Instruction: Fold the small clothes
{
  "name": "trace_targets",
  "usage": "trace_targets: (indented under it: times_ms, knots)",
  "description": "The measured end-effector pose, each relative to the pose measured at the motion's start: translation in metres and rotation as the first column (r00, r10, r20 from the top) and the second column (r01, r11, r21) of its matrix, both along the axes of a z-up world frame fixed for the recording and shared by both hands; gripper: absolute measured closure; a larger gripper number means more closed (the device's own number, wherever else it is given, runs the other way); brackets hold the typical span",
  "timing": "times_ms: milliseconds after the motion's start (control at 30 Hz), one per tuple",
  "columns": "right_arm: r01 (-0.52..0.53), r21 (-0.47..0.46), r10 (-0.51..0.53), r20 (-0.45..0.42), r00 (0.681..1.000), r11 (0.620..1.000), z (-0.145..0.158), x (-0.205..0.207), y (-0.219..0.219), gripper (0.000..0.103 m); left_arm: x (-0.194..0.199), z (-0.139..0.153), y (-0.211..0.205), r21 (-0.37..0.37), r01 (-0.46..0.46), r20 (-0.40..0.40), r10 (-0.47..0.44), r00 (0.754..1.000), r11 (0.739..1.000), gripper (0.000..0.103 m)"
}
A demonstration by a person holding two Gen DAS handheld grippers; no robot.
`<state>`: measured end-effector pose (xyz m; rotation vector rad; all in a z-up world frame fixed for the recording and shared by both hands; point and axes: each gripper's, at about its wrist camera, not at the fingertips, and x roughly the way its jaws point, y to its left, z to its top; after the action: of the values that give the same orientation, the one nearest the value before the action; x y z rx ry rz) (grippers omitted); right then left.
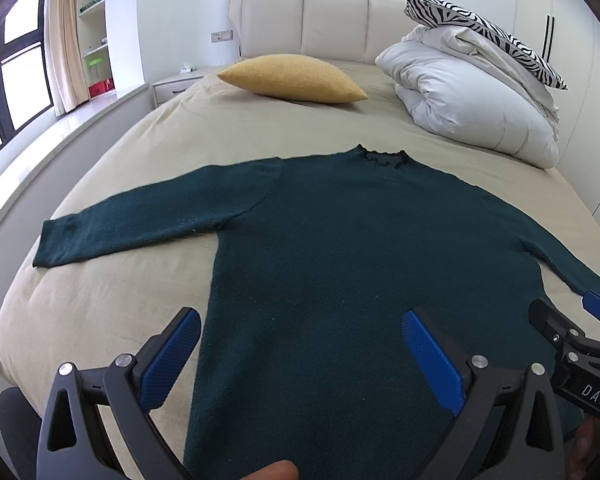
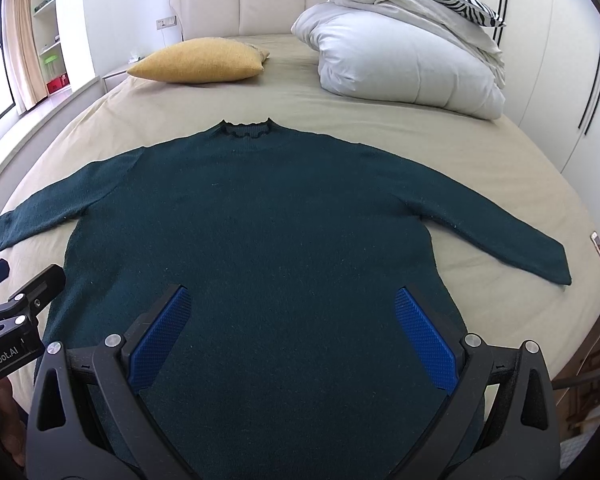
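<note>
We see the dark green sweater [image 2: 252,216] spread flat on the bed [image 2: 480,152], hem toward the near edge. Our left tongs [image 1: 300,356] and right tongs [image 2: 292,336] hover over the hem, both wide open, holding nothing.

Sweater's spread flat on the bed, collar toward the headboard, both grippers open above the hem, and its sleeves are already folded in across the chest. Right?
Not quite. The sleeves are not folded in: the dark green sweater has both sleeves stretched out sideways on the bed, as the right wrist view shows. The rest holds: collar toward the headboard, left gripper and right gripper open above the hem.
</note>
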<state>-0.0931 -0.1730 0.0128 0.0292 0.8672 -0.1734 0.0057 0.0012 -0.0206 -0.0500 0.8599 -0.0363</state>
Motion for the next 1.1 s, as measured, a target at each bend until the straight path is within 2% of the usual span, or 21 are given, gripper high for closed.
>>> trace_targets:
  times_ms: [133, 233, 300, 367, 467, 500, 533, 567, 600, 667, 733, 800, 833, 933, 1033, 1100]
  knots:
    - [0.044, 0.031, -0.044, -0.016, 0.999, 0.999, -0.002, 0.004, -0.034, 0.0, 0.009, -0.015, 0.003, -0.072, 0.011, -0.061, -0.016, 0.998, 0.997, 0.0]
    - [0.149, 0.041, -0.148, -0.018, 0.989, 0.988, -0.004, 0.005, -0.084, 0.001, 0.017, -0.027, 0.01, -0.218, 0.03, -0.106, -0.054, 0.993, 0.976, 0.0]
    - [0.237, 0.066, -0.235, -0.031, 0.971, 0.969, -0.007, 0.005, -0.131, 0.001, 0.022, -0.031, 0.011, -0.244, 0.034, -0.119, -0.065, 0.991, 0.969, 0.0]
    - [0.31, 0.142, -0.31, -0.025, 0.95, 0.94, -0.01, -0.001, -0.183, 0.001, 0.027, -0.034, 0.01, -0.247, 0.039, -0.113, -0.069, 0.991, 0.968, 0.0]
    - [0.415, 0.315, -0.437, 0.001, 0.899, 0.854, -0.021, -0.022, -0.266, 0.002, 0.035, -0.039, 0.009, -0.307, 0.091, -0.083, -0.122, 0.989, 0.947, 0.0]
    - [0.447, 0.394, -0.489, 0.009, 0.872, 0.803, -0.028, -0.033, -0.295, 0.004, 0.037, -0.041, 0.008, -0.297, 0.098, -0.074, -0.126, 0.989, 0.95, 0.0]
    - [0.475, 0.475, -0.544, 0.008, 0.839, 0.741, -0.036, -0.046, -0.323, 0.013, 0.039, -0.042, 0.007, -0.284, 0.099, -0.074, -0.125, 0.989, 0.954, 0.0]
    - [0.502, 0.548, -0.594, -0.011, 0.804, 0.67, -0.047, -0.059, -0.351, 0.029, 0.042, -0.044, 0.006, -0.274, 0.099, -0.086, -0.126, 0.988, 0.957, 0.0]
    - [0.529, 0.599, -0.636, -0.043, 0.77, 0.601, -0.059, -0.07, -0.377, 0.034, 0.045, -0.045, 0.004, -0.271, 0.097, -0.108, -0.13, 0.986, 0.958, 0.0]
    - [0.584, 0.63, -0.703, -0.085, 0.706, 0.511, -0.077, -0.088, -0.411, 0.05, 0.051, -0.05, 0.004, -0.277, 0.066, -0.165, -0.115, 0.98, 0.959, 0.0]
    - [0.615, 0.644, -0.737, -0.115, 0.666, 0.455, -0.092, -0.099, -0.437, 0.051, 0.056, -0.053, 0.006, -0.303, 0.058, -0.173, -0.114, 0.978, 0.951, 0.0]
    - [0.612, 0.684, -0.753, -0.138, 0.643, 0.397, -0.107, -0.105, -0.458, 0.051, 0.062, -0.056, 0.008, -0.322, 0.051, -0.166, -0.11, 0.98, 0.945, 0.0]
    - [0.598, 0.706, -0.756, -0.135, 0.641, 0.38, -0.112, -0.105, -0.465, 0.051, 0.065, -0.058, 0.009, -0.328, 0.047, -0.173, -0.109, 0.979, 0.944, 0.0]
    - [0.589, 0.707, -0.766, -0.104, 0.634, 0.391, -0.119, -0.095, -0.484, 0.051, 0.075, -0.07, 0.01, -0.361, 0.035, -0.225, -0.123, 0.966, 0.932, 0.0]
    - [0.577, 0.726, -0.782, -0.087, 0.617, 0.374, -0.124, -0.086, -0.507, 0.053, 0.081, -0.076, 0.012, -0.396, 0.014, -0.248, -0.121, 0.961, 0.918, 0.0]
    - [0.585, 0.724, -0.793, -0.087, 0.603, 0.366, -0.125, -0.078, -0.518, 0.069, 0.084, -0.077, 0.014, -0.409, 0.009, -0.248, -0.12, 0.961, 0.912, 0.002]
